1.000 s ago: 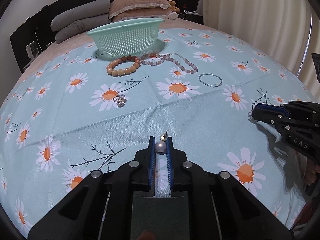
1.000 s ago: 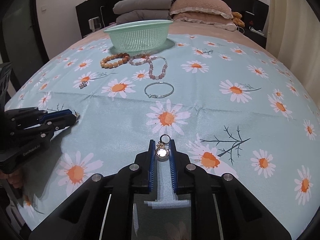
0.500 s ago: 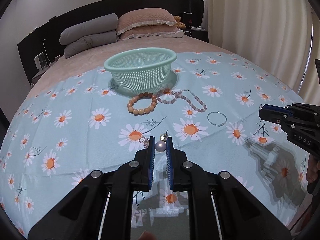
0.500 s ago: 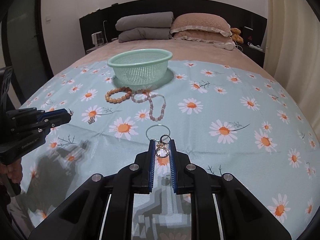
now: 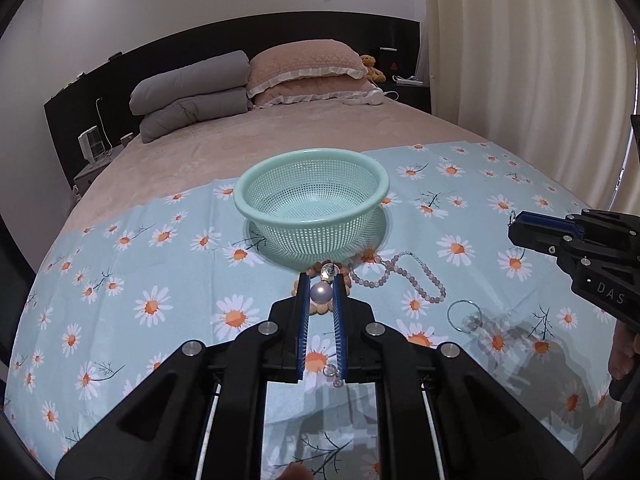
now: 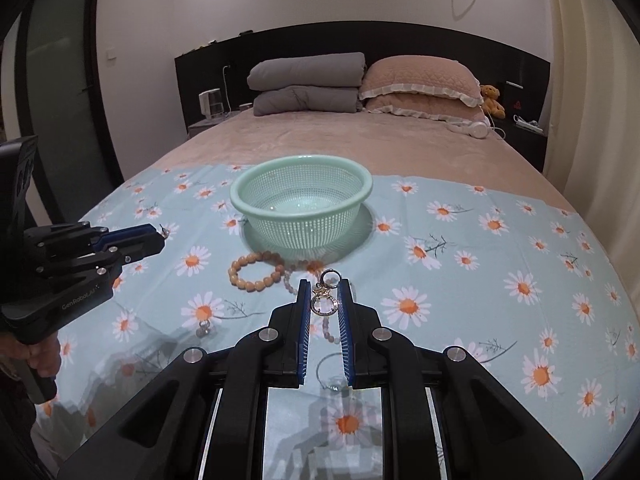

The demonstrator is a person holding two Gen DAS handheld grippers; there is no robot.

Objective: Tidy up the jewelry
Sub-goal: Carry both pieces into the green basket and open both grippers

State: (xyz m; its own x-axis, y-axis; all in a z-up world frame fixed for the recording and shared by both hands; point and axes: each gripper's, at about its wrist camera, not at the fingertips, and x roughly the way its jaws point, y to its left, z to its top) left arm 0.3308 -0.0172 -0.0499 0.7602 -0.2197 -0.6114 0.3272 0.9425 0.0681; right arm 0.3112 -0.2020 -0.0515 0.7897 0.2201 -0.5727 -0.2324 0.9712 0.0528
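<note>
My left gripper (image 5: 321, 285) is shut on a pearl earring (image 5: 321, 292) and holds it above the bed; it also shows in the right wrist view (image 6: 162, 234). My right gripper (image 6: 324, 294) is shut on a ring-shaped crystal earring (image 6: 324, 305); it also shows in the left wrist view (image 5: 514, 220). A mint green basket (image 5: 312, 204) (image 6: 301, 200) stands ahead of both grippers. On the daisy cloth lie an orange bead bracelet (image 6: 256, 272), a pale bead necklace (image 5: 404, 276), a thin silver bangle (image 5: 464, 316) and another earring (image 6: 203, 327).
The daisy cloth (image 5: 480, 208) covers the near half of a bed. Grey folded quilts (image 6: 308, 84) and pink pillows (image 6: 420, 88) lie at the headboard. White headphones (image 6: 474, 129) lie at the far right. A curtain (image 5: 520, 60) hangs on the right.
Both grippers have risen well above the cloth and moved towards the basket, each still holding its earring. The basket now looks nearer and I see into it.
</note>
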